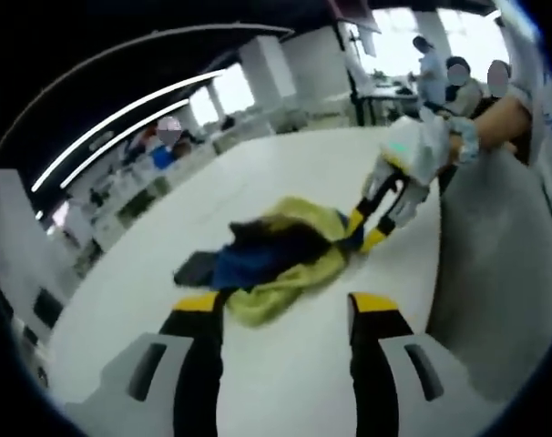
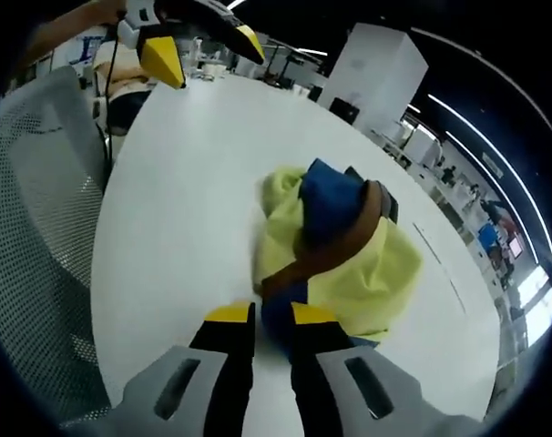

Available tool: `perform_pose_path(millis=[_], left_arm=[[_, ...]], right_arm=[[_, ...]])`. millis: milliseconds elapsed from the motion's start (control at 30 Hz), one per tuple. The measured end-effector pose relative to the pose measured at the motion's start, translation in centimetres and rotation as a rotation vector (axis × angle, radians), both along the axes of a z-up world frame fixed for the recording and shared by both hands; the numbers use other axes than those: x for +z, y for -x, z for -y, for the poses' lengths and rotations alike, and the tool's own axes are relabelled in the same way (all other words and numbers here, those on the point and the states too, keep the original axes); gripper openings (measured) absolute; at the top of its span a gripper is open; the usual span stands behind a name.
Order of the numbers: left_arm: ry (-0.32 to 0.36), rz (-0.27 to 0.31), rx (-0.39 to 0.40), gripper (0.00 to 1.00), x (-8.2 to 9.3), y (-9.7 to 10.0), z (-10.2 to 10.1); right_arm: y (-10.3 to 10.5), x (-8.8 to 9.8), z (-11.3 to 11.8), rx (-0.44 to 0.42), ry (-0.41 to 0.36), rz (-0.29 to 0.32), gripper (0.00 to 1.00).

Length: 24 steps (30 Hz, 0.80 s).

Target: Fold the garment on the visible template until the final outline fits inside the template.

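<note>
Right gripper (image 2: pixel 271 319) has its jaws nearly together on a blue fold at the near edge of the garment (image 2: pixel 340 246), pinching the cloth. Its own view shows the garment bunched on the white table (image 2: pixel 167 182): yellow cloth with a blue panel and a brown band across it. The left gripper (image 2: pixel 199 41) appears at the top of that view, above the table and well apart from the garment, jaws spread.

From the left gripper view, the left gripper (image 1: pixel 285 309) hangs open with nothing between its jaws, just short of the garment (image 1: pixel 276 250). Across the heap, the right gripper (image 1: pixel 372 223) meets the cloth's far edge, held by a hand (image 1: pixel 422 146). A grey mesh chair (image 1: pixel 495 273) stands beside the table (image 1: pixel 294 155).
</note>
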<state>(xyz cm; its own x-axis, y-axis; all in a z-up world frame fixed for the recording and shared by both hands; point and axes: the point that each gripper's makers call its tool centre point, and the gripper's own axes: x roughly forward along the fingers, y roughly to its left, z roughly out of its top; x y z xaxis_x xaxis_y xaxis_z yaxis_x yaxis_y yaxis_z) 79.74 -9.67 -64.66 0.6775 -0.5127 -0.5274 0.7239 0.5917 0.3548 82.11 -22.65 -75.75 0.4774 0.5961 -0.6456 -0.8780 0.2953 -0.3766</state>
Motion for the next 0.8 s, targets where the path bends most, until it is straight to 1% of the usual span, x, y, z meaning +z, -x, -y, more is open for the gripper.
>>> perform_pose_path(millis=[67,133,233,267,300,333,433,600,667,800], left_arm=[[-0.017,0.012,-0.014,0.51,-0.2,-0.5,0.2],[-0.035,0.016,-0.022,0.48,-0.4,-0.8,0.2],[-0.102,0.043,-0.054,0.46,-0.6,-1.8,0.5],[-0.111,0.04,-0.065,0.46,-0.7,-1.9,0.7],[-0.116,0.038,-0.075,0.45,-0.7,-2.1,0.8],[-0.124,0.047,-0.087,0.45,-0.6,-2.4,1.1],[-0.148,0.063,-0.117,0.43,-0.6,-3.3,1.6],[-0.235,0.125,-0.171,0.39,-0.8,-5.0,2.3],[-0.259,0.133,-0.191,0.39,-1.0,-5.6,2.5],[-0.328,0.17,-0.234,0.37,-1.3,-7.0,2.8]], right_arm=[[-0.1,0.0,0.1,0.0,0.004,0.005,0.14],[-0.1,-0.1,0.1,0.0,0.004,0.006,0.14],[-0.1,0.1,-0.2,0.01,-0.005,0.02,0.14],[-0.1,0.1,-0.2,0.011,-0.004,0.024,0.14],[-0.2,0.0,-0.1,0.019,0.014,0.038,0.13],[-0.2,0.0,-0.1,0.027,0.025,0.049,0.13],[-0.2,0.1,-0.2,0.028,0.021,0.05,0.12],[-0.3,0.2,-0.2,0.025,0.019,0.049,0.12],[-0.3,0.2,-0.1,0.027,0.023,0.052,0.12],[-0.3,0.3,-0.2,0.031,0.026,0.057,0.11]])
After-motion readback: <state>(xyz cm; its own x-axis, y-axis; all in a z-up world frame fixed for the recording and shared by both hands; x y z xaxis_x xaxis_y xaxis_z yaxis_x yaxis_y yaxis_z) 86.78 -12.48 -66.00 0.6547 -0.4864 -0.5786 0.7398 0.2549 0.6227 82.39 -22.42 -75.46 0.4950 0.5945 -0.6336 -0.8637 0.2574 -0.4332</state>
